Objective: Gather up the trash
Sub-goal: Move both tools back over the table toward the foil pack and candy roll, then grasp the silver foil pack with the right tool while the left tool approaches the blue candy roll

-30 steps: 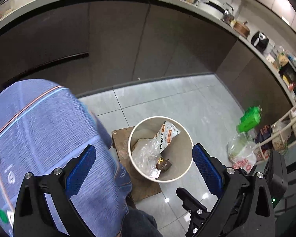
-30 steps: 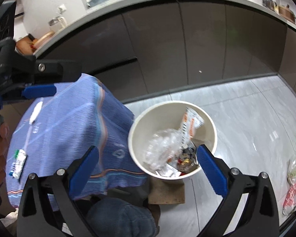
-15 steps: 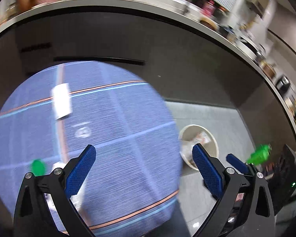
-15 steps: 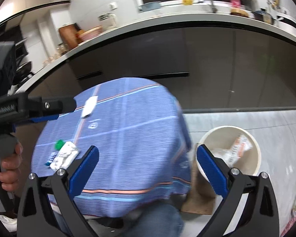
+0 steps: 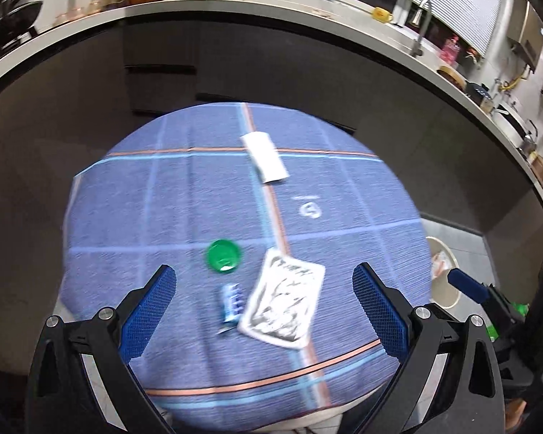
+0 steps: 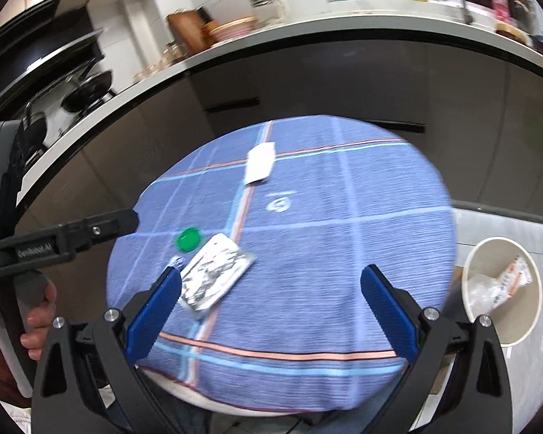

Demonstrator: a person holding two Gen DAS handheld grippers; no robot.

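Left wrist view: your left gripper (image 5: 262,298) hangs wide, empty, over the silver wrapper (image 5: 284,307) beside the green cap (image 5: 223,255); descend squarely, pinch one wrapper edge.

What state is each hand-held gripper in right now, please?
Left hand-held gripper: open, holding nothing.
Right hand-held gripper: open, holding nothing.

A blue tablecloth (image 5: 344,238) with orange and pale-blue stripes carries a green cap (image 5: 223,255) and a silver wrapper (image 5: 283,308).
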